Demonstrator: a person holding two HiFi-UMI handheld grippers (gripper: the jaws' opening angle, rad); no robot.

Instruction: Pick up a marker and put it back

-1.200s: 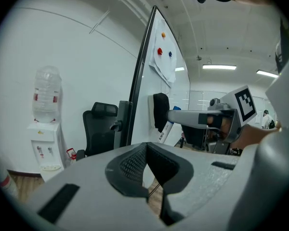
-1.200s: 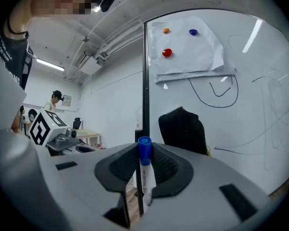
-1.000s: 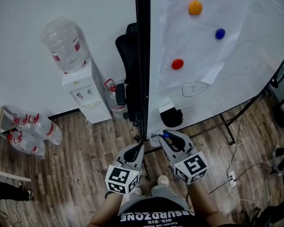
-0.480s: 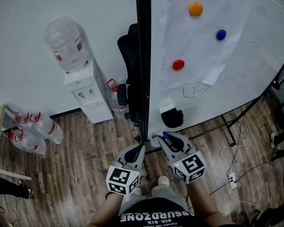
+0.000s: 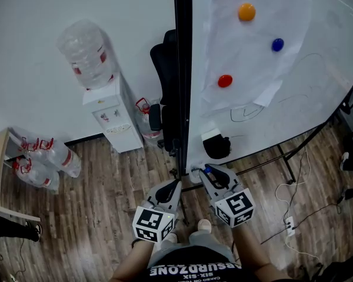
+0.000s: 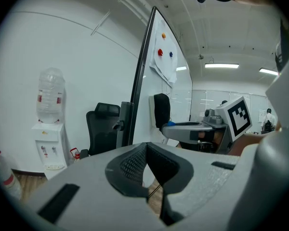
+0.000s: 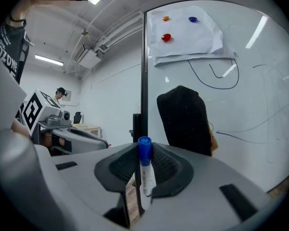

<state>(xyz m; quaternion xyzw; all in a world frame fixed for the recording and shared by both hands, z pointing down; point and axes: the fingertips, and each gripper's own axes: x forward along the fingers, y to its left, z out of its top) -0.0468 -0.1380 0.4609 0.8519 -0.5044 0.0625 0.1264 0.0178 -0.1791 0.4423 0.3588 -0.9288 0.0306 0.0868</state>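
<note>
Between jaws of right gripper: marker clamped, upright, blue cap up; left gripper closed, empty.

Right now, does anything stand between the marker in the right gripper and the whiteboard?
Nothing visible does. The right gripper holds the marker upright in its fingers, with only open air between it and the whiteboard. The black eraser sits on the board, right of the marker, not in its way.
</note>
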